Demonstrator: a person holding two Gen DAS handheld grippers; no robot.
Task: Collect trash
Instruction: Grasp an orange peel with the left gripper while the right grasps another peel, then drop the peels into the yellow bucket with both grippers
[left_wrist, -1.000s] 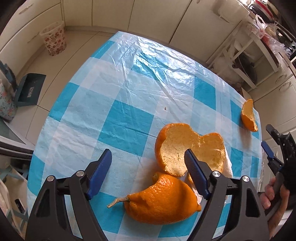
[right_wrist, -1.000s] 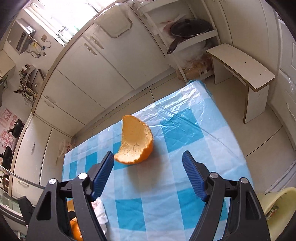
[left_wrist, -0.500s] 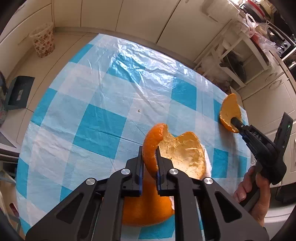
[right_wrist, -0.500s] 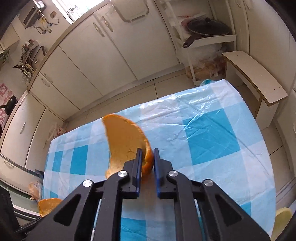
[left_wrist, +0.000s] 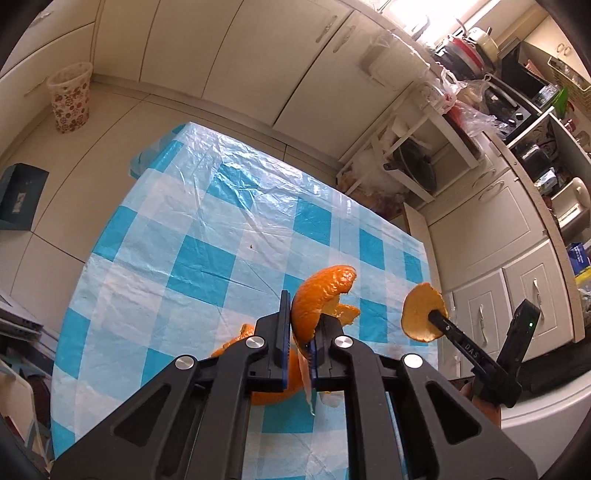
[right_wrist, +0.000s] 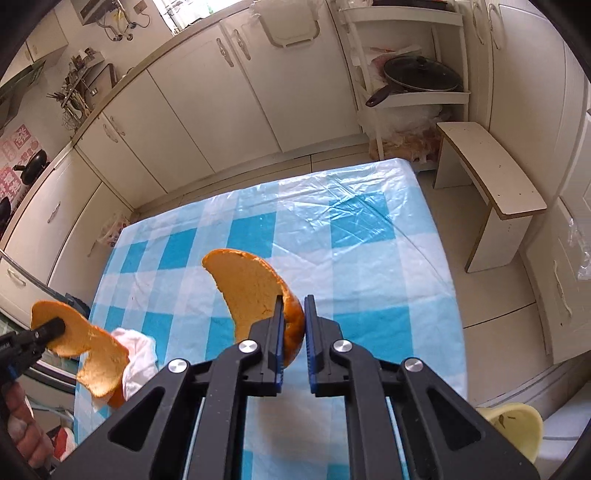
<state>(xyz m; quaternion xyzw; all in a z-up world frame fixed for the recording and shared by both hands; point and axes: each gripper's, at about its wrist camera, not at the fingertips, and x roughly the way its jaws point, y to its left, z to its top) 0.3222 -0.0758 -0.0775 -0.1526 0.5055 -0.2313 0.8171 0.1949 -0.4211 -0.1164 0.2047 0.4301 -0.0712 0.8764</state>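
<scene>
We are pinching a curled peel in our left gripper and a boat-shaped peel in our right gripper, both lifted above the checked tablecloth; another peel is lying on the tablecloth below the left gripper.

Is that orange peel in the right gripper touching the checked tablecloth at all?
Apart. In the right wrist view the orange peel hangs pinched in the right gripper, clear above the tablecloth.

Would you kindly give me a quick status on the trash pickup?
Left gripper shut on orange peel. Right gripper shut on second peel. More peel on table. Nothing blocking.
</scene>
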